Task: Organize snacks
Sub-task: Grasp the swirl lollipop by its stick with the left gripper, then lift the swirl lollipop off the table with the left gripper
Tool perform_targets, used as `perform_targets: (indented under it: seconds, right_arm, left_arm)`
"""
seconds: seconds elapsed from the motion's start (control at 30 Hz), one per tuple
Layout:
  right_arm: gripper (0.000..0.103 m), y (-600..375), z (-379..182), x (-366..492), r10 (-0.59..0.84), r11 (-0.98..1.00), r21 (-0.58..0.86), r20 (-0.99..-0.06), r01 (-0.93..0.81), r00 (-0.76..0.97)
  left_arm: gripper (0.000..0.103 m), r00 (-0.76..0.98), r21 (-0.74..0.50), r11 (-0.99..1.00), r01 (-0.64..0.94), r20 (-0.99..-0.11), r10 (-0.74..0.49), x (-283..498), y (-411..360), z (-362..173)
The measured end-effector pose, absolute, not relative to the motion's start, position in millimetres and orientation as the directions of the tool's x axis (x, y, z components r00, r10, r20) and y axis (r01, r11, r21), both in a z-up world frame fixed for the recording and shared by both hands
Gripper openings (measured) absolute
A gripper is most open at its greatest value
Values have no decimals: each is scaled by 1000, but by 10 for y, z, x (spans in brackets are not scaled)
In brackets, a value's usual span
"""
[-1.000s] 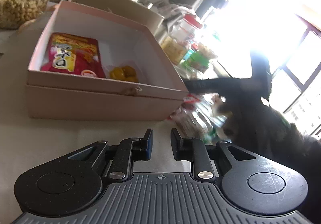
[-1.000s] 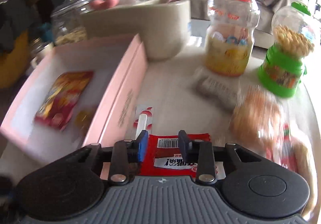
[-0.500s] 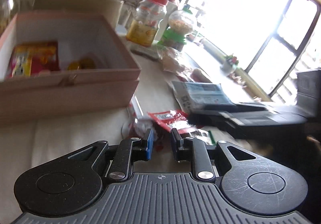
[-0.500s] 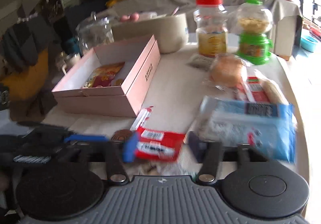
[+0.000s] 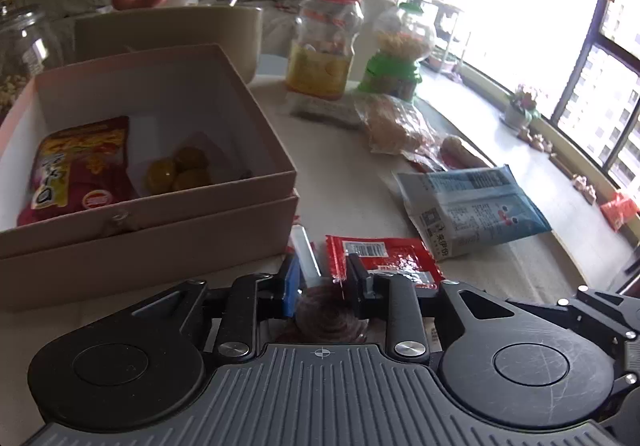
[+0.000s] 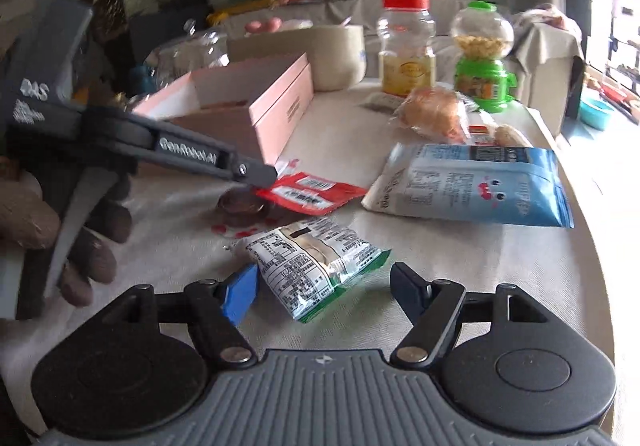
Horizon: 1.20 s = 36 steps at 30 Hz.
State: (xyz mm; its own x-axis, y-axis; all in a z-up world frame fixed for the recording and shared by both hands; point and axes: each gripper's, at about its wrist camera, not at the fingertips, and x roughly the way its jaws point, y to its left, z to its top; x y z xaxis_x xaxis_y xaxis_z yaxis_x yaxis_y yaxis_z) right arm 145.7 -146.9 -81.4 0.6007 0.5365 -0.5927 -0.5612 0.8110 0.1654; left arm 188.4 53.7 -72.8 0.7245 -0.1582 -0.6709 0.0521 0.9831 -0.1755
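Left hand-held gripper has its jaws opening, set either side of a round brown snack lying on the desk; pads don't look pressed on it, nothing gripped. Right hand-held gripper is wide apart and opening a touch more, with the near end of a white-and-green packet between the fingers, not clamped. Only the right wrist view shows that packet, plus the left tool from the side, a hand on its handle, its tip down over the brown snack just beside the red sachet. Only the left wrist view looks into the pink box: a red-and-yellow snack bag lies flat on the left, three yellow round pieces to its right. From the right wrist the box shows only its outer wall, contents hidden. Red sachet lies just ahead of the left fingers, a clear stick wrapper beside it. Blue-and-white bag sits further right, wrapped bun beyond it. At the back: red-lidded jar, part full of yellow contents, and a green-based dispenser with pale pieces in its globe.
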Motion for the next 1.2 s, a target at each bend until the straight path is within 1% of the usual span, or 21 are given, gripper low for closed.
perform_targets:
  seconds: [0.07,0.13,0.2,0.3,0.4,0.47,0.5,0.57,0.67,0.73,0.83,0.93,1.03,1.13,1.2]
  right_arm:
    - [73,-1590,-822,1478,550,819,222,-569,-530,611]
    - [76,-1717,-819,1512,556,827,286,-542,-483,631]
    - [81,-1821,-840,1562,553,833,345,-526,-432,646]
    - [84,-1964,-868,1623,552,829,422,-511,-367,659]
    - [84,-2004,-902,1669,555,823,454,-511,-342,657]
    - [85,-1995,-912,1675,552,825,451,-515,-341,656]
    - [85,-1978,-912,1671,549,828,443,-516,-344,657]
    - [85,-1933,-900,1661,546,833,420,-525,-359,653]
    - [85,-1834,-852,1539,544,839,346,-550,-421,633]
    - [85,-1791,-834,1428,534,843,308,-571,-441,623]
    - [85,-1806,-842,1281,515,853,278,-581,-441,630]
    - [85,-1867,-851,1239,484,874,279,-577,-399,657]
    - [85,-1895,-864,1282,482,876,299,-576,-379,660]
    - [86,-1875,-862,1276,477,879,287,-579,-382,661]
    - [86,-1862,-861,1273,471,881,278,-582,-382,663]
  left_arm:
    - [31,722,-134,987,93,-673,-159,1890,456,-733]
    - [31,720,-81,987,142,-676,-159,1821,399,-709]
    - [32,715,-54,981,187,-677,-174,1711,390,-679]
    - [31,703,0,966,257,-687,-187,1448,403,-646]
    - [32,683,76,959,272,-718,-136,1183,422,-692]
    - [31,676,77,970,230,-729,-103,1087,499,-745]
    - [30,681,49,977,208,-725,-108,1056,553,-735]
    - [30,699,-46,984,174,-698,-156,1040,648,-650]
    - [30,722,-189,971,144,-651,-233,1182,694,-518]
    - [30,726,-213,969,124,-647,-234,1378,646,-502]
    - [30,731,-211,976,53,-658,-182,1690,588,-564]
    - [30,693,-204,977,59,-696,-187,1915,508,-689]
    - [30,697,-74,985,156,-699,-162,1795,348,-694]
    - [32,673,-8,958,288,-710,-209,1505,307,-699]
    - [32,661,35,941,336,-720,-210,1295,317,-719]
